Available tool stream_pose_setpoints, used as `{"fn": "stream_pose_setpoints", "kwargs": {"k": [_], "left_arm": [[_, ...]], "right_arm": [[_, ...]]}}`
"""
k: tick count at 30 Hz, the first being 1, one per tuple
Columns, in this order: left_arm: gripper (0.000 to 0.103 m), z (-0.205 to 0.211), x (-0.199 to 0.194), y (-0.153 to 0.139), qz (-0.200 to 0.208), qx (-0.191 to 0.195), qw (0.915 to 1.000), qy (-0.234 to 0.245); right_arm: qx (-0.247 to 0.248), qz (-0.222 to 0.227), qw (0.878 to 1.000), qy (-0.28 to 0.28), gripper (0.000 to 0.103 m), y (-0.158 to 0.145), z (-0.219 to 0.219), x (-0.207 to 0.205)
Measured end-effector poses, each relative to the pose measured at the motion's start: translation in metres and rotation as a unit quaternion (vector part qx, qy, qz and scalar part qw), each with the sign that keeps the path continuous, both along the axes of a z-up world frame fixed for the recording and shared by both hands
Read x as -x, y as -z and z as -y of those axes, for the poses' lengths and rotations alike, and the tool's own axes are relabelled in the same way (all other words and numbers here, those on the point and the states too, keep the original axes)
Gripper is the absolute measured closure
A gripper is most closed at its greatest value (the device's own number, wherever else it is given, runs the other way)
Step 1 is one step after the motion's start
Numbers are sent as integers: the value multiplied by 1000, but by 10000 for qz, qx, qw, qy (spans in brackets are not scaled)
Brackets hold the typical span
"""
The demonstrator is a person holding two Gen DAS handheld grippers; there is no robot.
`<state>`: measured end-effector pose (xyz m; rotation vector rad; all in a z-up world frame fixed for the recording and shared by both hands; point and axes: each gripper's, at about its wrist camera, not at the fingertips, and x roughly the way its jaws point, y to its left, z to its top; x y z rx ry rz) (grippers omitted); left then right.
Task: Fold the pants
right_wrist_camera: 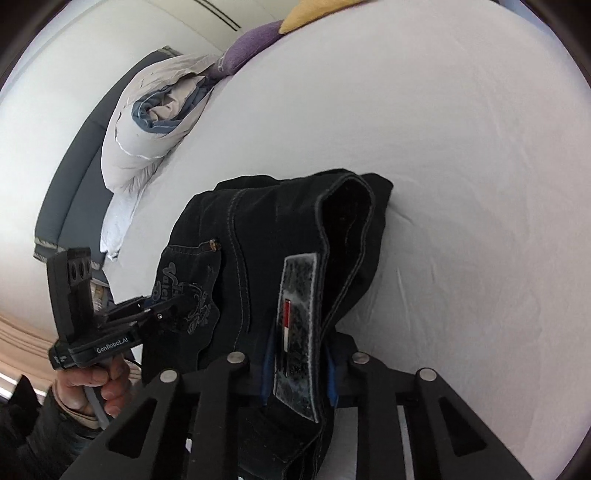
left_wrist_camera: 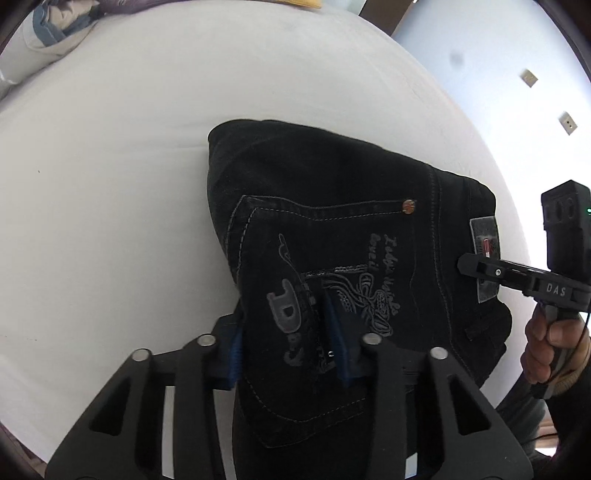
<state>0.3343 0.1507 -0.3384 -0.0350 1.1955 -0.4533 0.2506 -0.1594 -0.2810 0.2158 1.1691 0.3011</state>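
Black jeans (left_wrist_camera: 332, 184) lie folded on a white bed sheet (left_wrist_camera: 147, 184), back pocket embroidery facing up. My left gripper (left_wrist_camera: 288, 350) is shut on the near pocket fold, with the cloth pinched between its blue pads. In the right wrist view my right gripper (right_wrist_camera: 299, 373) is shut on the waistband of the jeans (right_wrist_camera: 266, 221), just at the grey label patch (right_wrist_camera: 295, 332). The near edge of the jeans is lifted off the sheet (right_wrist_camera: 461, 184). Each view shows the other gripper from the side: the right gripper (left_wrist_camera: 465, 264) at the patch, the left gripper (right_wrist_camera: 166, 314) at the pocket.
A rolled grey duvet (right_wrist_camera: 147, 122), a purple cushion (right_wrist_camera: 251, 48) and a yellow one (right_wrist_camera: 314, 11) lie at the bed's far end. A grey headboard (right_wrist_camera: 62, 206) is at the left. A wall with sockets (left_wrist_camera: 528, 77) lies past the right edge. A person's hands (left_wrist_camera: 550, 343) hold the handles.
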Motion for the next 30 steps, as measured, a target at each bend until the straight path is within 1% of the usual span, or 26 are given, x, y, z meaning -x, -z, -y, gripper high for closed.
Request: {"fn": "stream_pose_setpoints", "kwargs": {"k": [1,3,6,8,11,14,16,18,20,21,22,23,24,25,26,27,28,30], "left_arm": [[77,1,1,-5,48,6,10000,-14],[82,3,3,-15,133,49,9999,-66],[83,8,2,-34,309,129,9994,-82],[83,16,-1,-47,476,170,9987,-32],[83,31,-13,-66,754,103,9971,36],[83,45,-38,-75,927,129,9956,26],[83,55,-57,-72,935,156,9955,16],[83,70,-77,-60,842,169,9963,14],[83,79,-92,-41,719,125,9973,15],[83,80,-104,-39,658,83,9978,9],[83,84,-109,-28,582,-2,9983,-7],[81,86,-113,-20,542,-94,9985,-38],[78,89,-115,-16,581,-149,9982,-37],[76,92,-115,-11,637,-225,9977,-46],[68,95,-115,-7,669,-317,9972,-91],[58,95,-116,-5,697,-397,9967,-126],[54,96,-114,-3,768,-504,9956,-168],[43,95,-113,-5,869,-476,9947,-259]], "right_arm": [[130,131,9998,-111,82,-6,-5,2],[227,339,9988,-267,83,-18,-12,5],[311,647,9965,-434,83,-40,-20,7],[329,867,9947,-453,84,-56,-19,5],[296,1084,9925,-478,84,-76,-13,-9],[255,1164,9921,-401,84,-86,0,-35],[229,1167,9924,-319,84,-86,9,-55],[161,1092,9937,-206,84,-79,21,-78],[169,927,9955,-72,84,-68,32,-96],[142,796,9967,3,84,-60,39,-105],[168,692,9974,68,84,-53,44,-111],[222,631,9977,147,83,-46,51,-115],[202,571,9980,205,83,-38,59,-119],[170,529,9982,235,79,-32,63,-122],[159,496,9983,258,72,-27,66,-122],[163,521,9981,296,69,-24,69,-122],[140,578,9978,300,62,-23,71,-121],[180,639,9974,283,55,-26,70,-116]]}}
